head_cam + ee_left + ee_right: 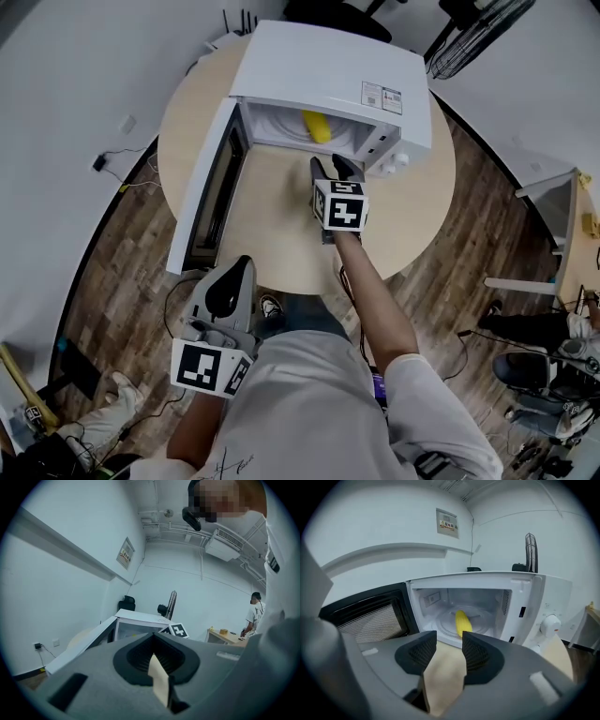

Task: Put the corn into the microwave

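A white-walled room with a wood-plank floor, and in the middle of it a round pale wooden worktop [281, 234] carrying a white microwave [319, 66]. Its door [211, 187] hangs wide open to the left.

The corn [462, 622] already lies inside, on the glass turntable [445, 625] near its middle, lengthwise front to back. It is a short yellow cob, smooth and bright, with no husk that I can make out, and nothing touches it.

The right gripper [449, 641] hangs just in front of the oven's mouth, over bare worktop, with its jaws partway apart and nothing between them. The left gripper [153, 639] is held low by the person's body, well back from the microwave, its pads closed together on nothing.

To my eye the placing is done and what is left is getting clear. I'd draw the right gripper straight back and a little up, so that it misses the front lip and the control knob [551, 624] at the right. If the door is to be shut, push on its outer edge and swing it gently, so the cob does not roll on the glass.
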The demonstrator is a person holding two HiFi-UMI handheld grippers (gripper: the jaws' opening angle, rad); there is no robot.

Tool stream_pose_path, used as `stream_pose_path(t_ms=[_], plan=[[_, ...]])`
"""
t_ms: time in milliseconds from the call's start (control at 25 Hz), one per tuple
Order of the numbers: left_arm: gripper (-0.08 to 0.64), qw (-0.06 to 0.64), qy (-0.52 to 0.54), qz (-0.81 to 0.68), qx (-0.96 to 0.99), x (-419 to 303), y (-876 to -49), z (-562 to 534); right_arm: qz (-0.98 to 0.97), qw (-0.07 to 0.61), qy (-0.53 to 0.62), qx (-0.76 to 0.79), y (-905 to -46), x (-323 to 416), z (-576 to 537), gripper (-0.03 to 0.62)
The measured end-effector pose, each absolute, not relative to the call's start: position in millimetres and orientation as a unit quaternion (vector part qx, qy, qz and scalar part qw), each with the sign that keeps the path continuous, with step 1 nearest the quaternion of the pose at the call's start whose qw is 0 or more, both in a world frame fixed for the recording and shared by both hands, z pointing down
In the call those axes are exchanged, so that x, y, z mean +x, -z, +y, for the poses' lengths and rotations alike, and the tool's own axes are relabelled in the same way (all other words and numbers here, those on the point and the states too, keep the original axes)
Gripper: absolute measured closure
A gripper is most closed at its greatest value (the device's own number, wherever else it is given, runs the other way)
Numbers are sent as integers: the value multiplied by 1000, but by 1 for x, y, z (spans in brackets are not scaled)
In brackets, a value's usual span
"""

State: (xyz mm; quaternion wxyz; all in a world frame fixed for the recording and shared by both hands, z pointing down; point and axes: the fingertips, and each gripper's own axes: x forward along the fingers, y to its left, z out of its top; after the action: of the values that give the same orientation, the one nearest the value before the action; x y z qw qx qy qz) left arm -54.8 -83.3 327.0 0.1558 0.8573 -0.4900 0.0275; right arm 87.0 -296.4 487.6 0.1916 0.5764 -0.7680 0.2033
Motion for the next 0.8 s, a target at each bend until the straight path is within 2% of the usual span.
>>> stream_pose_path(t_ms=[800], plan=[[568, 137, -22, -488, 862, -64, -317, -42, -788, 122, -183, 575, -406, 97, -186, 468]])
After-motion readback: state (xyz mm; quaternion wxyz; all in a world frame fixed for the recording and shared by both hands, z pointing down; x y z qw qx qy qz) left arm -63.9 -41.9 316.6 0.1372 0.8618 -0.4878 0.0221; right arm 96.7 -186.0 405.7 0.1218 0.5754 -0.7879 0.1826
